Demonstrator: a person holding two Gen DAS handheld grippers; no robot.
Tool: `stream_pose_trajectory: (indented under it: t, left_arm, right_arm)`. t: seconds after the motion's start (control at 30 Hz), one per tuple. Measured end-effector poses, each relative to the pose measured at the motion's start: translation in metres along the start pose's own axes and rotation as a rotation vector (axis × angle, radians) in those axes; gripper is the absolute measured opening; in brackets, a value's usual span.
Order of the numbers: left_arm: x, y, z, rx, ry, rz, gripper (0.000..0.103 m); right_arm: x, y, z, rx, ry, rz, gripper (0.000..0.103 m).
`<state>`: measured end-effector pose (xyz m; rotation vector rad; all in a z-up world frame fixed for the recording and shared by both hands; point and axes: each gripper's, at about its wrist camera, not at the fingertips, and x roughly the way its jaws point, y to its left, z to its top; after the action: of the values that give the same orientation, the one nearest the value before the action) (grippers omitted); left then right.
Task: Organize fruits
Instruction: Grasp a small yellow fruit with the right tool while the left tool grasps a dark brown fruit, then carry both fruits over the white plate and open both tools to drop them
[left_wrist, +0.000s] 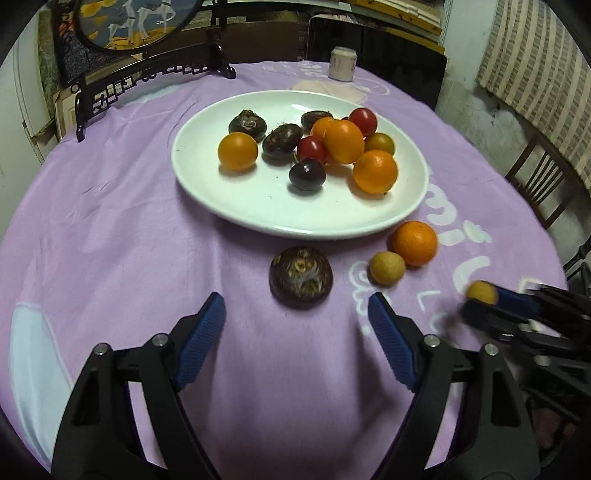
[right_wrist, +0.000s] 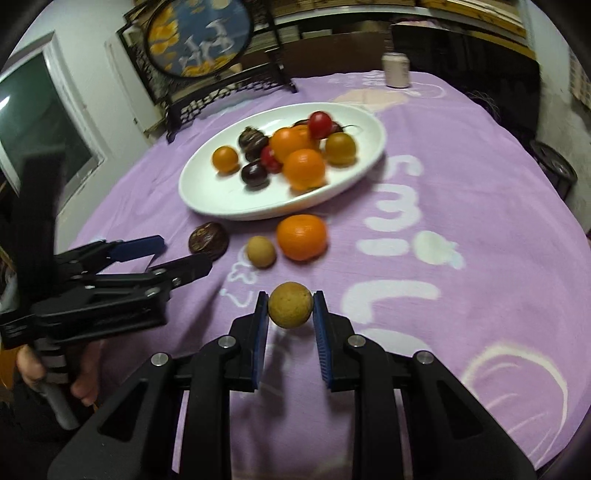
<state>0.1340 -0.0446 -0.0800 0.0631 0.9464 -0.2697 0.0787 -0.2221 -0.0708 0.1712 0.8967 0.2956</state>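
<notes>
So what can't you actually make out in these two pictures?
- Plate, both views: fruits at the back of the pile are hidden behind the oranges in front.
- Can, both views: label too small and blurred to read.
- Right tool, left view: blurred, partly cut by the edge; its small fruit hard to identify.

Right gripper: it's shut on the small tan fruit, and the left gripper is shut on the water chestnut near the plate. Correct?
Not quite. The right gripper does hold the tan fruit, but the left gripper is open, with the water chestnut lying free on the cloth ahead of its fingertips, as the left wrist view shows.
</notes>
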Motion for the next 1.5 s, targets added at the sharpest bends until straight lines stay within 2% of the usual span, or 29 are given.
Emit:
stream_pose_trajectory:
  t: [0.13,0.23,0.27,0.37,0.53,0.73,0.83,0.93,1.03,1.17,1.23,1.5]
  left_arm:
    - [0.017,0.002,0.005,-0.009,0.038,0.013,0.071]
    - [0.022,-0.001,0.009,0.005,0.020,0.035,0.068]
    - [0.023,-0.002,0.010,0.007,0.016,0.043,0.064]
    - [0.020,-0.005,0.009,0.016,0.003,0.045,0.040]
    - [0.011,0.002,0.002,-0.023,0.006,0.002,0.040]
    - [-0.021,0.012,-0.014,-0.048,-0.018,-0.050,0.040]
    - [-0.037,0.017,-0.007,-0.048,-0.051,-0.057,0.040]
    - [-0.049,0.026,0.016,-0.043,-0.094,-0.025,0.040]
    - [-0.038,0.038,0.051,-0.065,-0.084,-0.004,0.040]
    - [-0.002,0.043,0.092,-0.091,-0.042,0.008,0.040]
    - [0.011,0.041,0.100,-0.095,-0.028,0.013,0.040]
    - [0.032,0.040,0.108,-0.097,-0.012,-0.005,0.042]
  right_arm:
    - [-0.004,-0.008,0.000,0.020,-0.011,0.013,0.024]
    - [0.000,-0.007,-0.001,0.021,-0.001,0.031,0.024]
    - [0.002,-0.005,-0.002,0.021,0.004,0.037,0.024]
    - [0.002,-0.002,-0.004,0.014,0.012,0.053,0.024]
    - [0.002,0.000,-0.003,0.016,0.010,0.045,0.024]
    - [0.009,0.004,0.005,0.008,0.025,0.047,0.024]
    - [0.009,0.014,0.020,-0.028,0.009,0.051,0.024]
    - [0.012,0.026,0.043,-0.081,-0.027,0.044,0.024]
    - [0.024,0.037,0.070,-0.121,-0.052,0.036,0.024]
    - [0.045,0.048,0.099,-0.171,-0.075,-0.006,0.024]
    - [0.058,0.048,0.107,-0.180,-0.067,-0.039,0.024]
    - [0.080,0.041,0.114,-0.170,-0.029,-0.035,0.024]
